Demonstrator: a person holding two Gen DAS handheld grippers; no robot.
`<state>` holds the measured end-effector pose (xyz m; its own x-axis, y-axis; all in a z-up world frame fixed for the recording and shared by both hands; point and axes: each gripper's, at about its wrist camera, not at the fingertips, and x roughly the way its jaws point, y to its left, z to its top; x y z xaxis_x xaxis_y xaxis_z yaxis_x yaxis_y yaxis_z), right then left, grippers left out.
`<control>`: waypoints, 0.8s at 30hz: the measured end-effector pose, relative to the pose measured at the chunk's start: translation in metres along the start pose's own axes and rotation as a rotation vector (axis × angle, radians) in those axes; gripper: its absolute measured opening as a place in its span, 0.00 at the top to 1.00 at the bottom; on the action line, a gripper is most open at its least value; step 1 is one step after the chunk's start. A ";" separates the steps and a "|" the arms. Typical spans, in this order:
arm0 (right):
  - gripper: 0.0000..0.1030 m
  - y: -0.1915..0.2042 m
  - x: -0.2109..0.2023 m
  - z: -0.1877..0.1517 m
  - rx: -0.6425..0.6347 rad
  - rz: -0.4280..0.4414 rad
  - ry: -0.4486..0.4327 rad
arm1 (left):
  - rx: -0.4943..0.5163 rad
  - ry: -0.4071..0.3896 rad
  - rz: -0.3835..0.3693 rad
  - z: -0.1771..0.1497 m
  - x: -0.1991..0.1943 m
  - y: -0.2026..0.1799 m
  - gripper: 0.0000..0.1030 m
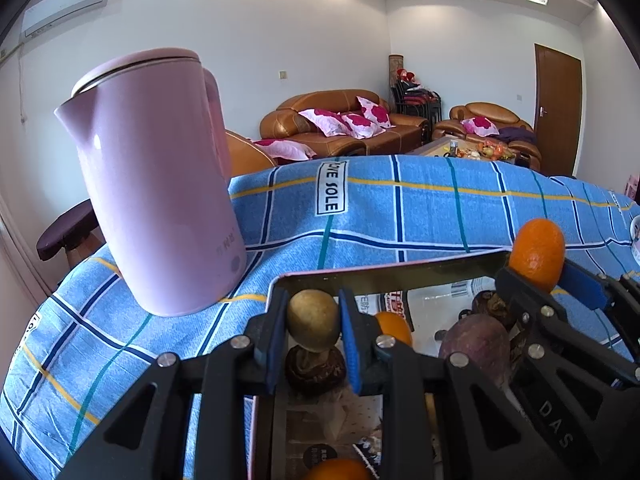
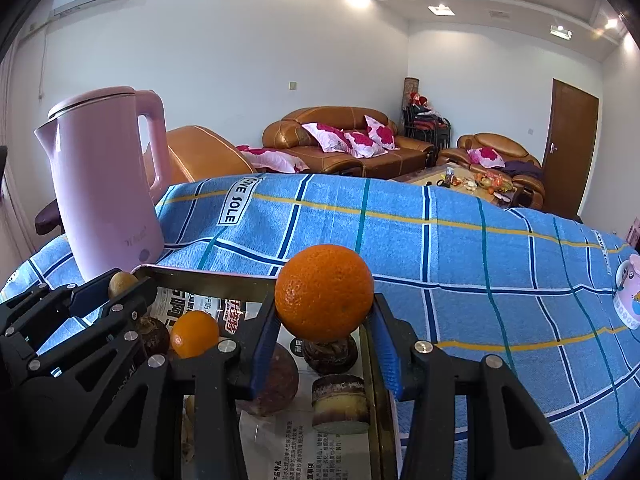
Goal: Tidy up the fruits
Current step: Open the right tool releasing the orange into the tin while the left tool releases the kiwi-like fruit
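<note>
My left gripper (image 1: 313,302) is shut on a small tan round fruit (image 1: 313,322), held just above a metal tray (image 1: 380,270) lined with newspaper. My right gripper (image 2: 325,308) is shut on a large orange (image 2: 324,298), held over the tray's (image 2: 208,278) right side. Inside the tray lie a smaller orange (image 2: 195,334), a dark brown knobbly fruit (image 2: 330,356), a purple round fruit (image 2: 278,384) and a cut cane piece (image 2: 340,404). Each gripper shows in the other's view: the right gripper (image 1: 538,276) with its orange (image 1: 538,252), and the left gripper (image 2: 120,286) at far left.
A tall pink kettle (image 1: 160,184) (image 2: 104,184) stands on the blue checked tablecloth (image 2: 440,248) just behind the tray's left corner. A small patterned mug (image 2: 628,296) sits at the right edge. Sofas and a cluttered coffee table lie beyond the table.
</note>
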<state>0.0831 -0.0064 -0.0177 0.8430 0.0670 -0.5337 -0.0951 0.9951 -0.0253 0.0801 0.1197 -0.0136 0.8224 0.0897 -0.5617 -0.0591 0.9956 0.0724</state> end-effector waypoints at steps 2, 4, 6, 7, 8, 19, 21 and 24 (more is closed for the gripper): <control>0.54 0.001 0.003 0.000 -0.004 0.024 0.012 | 0.001 0.002 0.000 0.000 0.000 0.000 0.74; 0.54 0.005 0.006 0.001 -0.017 0.041 0.024 | -0.001 0.006 -0.002 -0.001 0.000 0.000 0.74; 0.54 0.008 0.007 0.000 -0.034 0.046 0.029 | -0.002 0.007 -0.003 -0.001 0.000 0.001 0.74; 0.54 0.010 0.007 0.000 -0.041 0.047 0.031 | -0.005 0.009 -0.003 -0.001 0.001 0.001 0.74; 0.54 0.010 0.007 0.000 -0.042 0.048 0.034 | -0.008 0.012 -0.004 -0.002 0.002 0.002 0.74; 0.54 0.011 0.017 0.000 -0.030 0.082 0.075 | -0.011 0.038 -0.008 -0.001 0.010 0.003 0.74; 0.54 0.013 0.017 0.000 -0.040 0.095 0.074 | -0.016 0.042 -0.009 -0.001 0.010 0.004 0.74; 0.54 0.016 0.016 -0.001 -0.049 0.116 0.073 | -0.029 0.034 -0.014 -0.002 0.009 0.006 0.74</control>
<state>0.0948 0.0101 -0.0273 0.7844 0.1737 -0.5954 -0.2165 0.9763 -0.0003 0.0860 0.1265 -0.0195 0.8034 0.0762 -0.5906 -0.0646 0.9971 0.0408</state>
